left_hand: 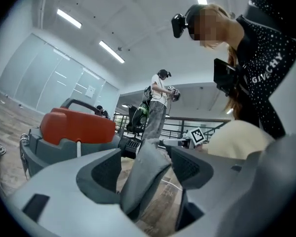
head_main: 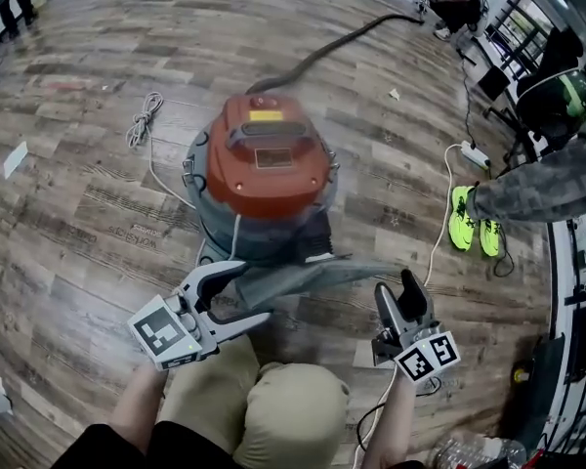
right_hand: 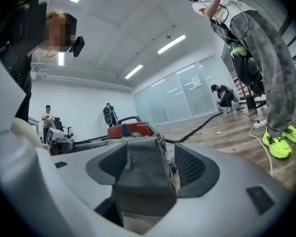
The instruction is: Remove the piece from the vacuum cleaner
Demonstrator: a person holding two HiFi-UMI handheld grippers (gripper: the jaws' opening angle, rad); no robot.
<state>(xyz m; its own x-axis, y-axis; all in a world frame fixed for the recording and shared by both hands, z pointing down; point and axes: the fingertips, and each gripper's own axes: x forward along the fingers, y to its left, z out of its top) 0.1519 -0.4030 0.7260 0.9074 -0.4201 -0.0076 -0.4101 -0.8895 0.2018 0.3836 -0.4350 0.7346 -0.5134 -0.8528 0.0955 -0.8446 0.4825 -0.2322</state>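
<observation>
Bright, even indoor light
Ceiling strips (left_hand: 69,18) glare white overhead; the vacuum cleaner (head_main: 269,164) is motion-blurred in the head view; strong fisheye bending and dark corners.

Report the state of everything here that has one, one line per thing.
left gripper: jaws open, grey piece between them.
right gripper: jaws open, same piece between them.
grey piece: spans from one gripper to the other.
vacuum cleaner: upright, red lid on.
hose: lying on the floor, trailing away.
</observation>
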